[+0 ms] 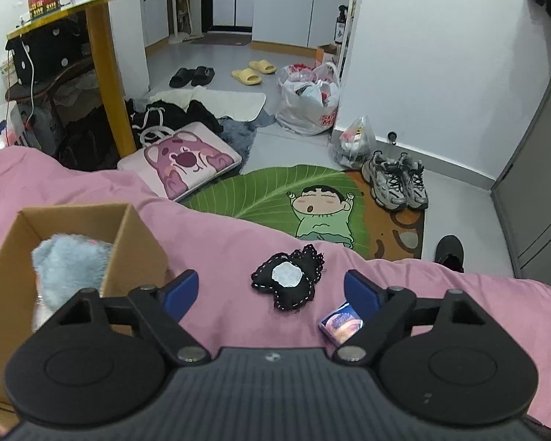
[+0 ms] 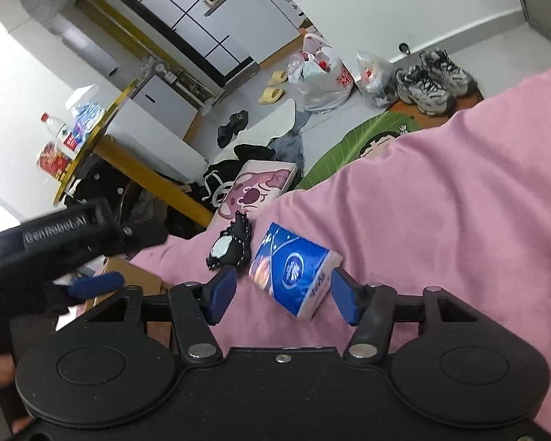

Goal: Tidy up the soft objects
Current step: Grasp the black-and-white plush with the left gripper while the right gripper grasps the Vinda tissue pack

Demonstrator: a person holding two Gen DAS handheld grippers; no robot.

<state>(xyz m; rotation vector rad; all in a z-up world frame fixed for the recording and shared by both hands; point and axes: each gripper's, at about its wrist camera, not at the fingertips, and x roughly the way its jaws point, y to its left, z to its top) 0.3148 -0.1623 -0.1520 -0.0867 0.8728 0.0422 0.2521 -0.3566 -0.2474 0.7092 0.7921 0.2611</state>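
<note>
A black stitched soft toy with a white patch (image 1: 288, 280) lies on the pink bed sheet (image 1: 220, 242). My left gripper (image 1: 272, 292) is open, just short of the toy, fingers either side of it. A cardboard box (image 1: 125, 242) at the left holds a grey-blue plush (image 1: 68, 268). A blue tissue pack (image 1: 339, 321) lies by the left gripper's right finger. In the right wrist view my right gripper (image 2: 283, 294) is open, with the tissue pack (image 2: 294, 268) between its fingers. The toy (image 2: 229, 246) lies just beyond on the sheet (image 2: 440, 220). The left gripper (image 2: 55, 242) shows at the left there.
The bed edge drops to a floor with a green leaf rug (image 1: 294, 191), a pink bear cushion (image 1: 183, 161), sneakers (image 1: 396, 180), plastic bags (image 1: 308, 99), slippers and clothes. A yellow-legged table (image 1: 106, 73) stands at the left.
</note>
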